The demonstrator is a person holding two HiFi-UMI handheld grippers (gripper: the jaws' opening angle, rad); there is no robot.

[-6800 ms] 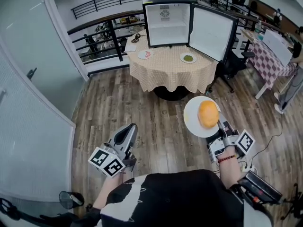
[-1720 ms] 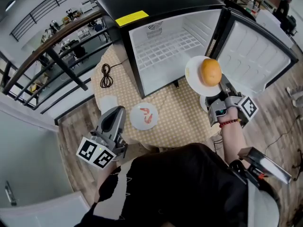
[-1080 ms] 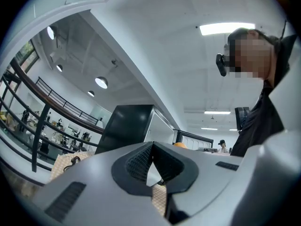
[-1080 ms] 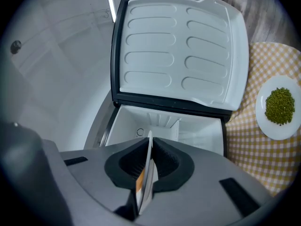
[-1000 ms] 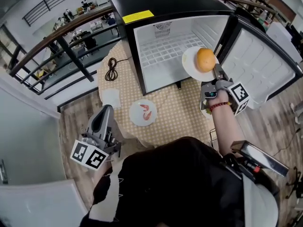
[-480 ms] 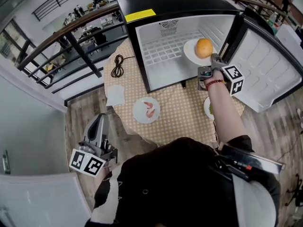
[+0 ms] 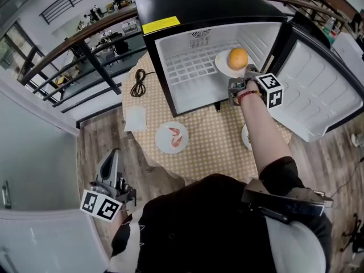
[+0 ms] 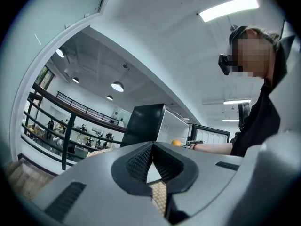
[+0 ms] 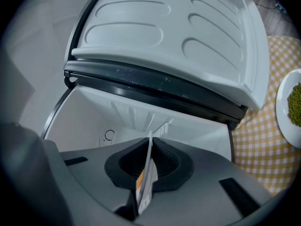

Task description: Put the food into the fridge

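Orange food (image 7: pixel 238 58) on plate (image 7: pixel 222 67), rim between right gripper (image 7: pixel 248 71)'s jaws, inside fridge (image 7: pixel 187 75)

The fridge (image 7: pixel 196 1) wears glossy black outside, smooth white plastic within — its shelf (image 7: pixel 190 68) white wire. The plate (image 7: pixel 222 67) gleams like glazed ceramic; checked cloth (image 7: pixel 219 132) beneath, matt wood-plank floor (image 7: pixel 105 144).

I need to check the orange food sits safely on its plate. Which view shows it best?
The head view: the orange food lies whole on the white plate, inside the open fridge. The left gripper view shows only a distant speck; the right gripper view, an orange sliver by the plate's edge between the jaws.
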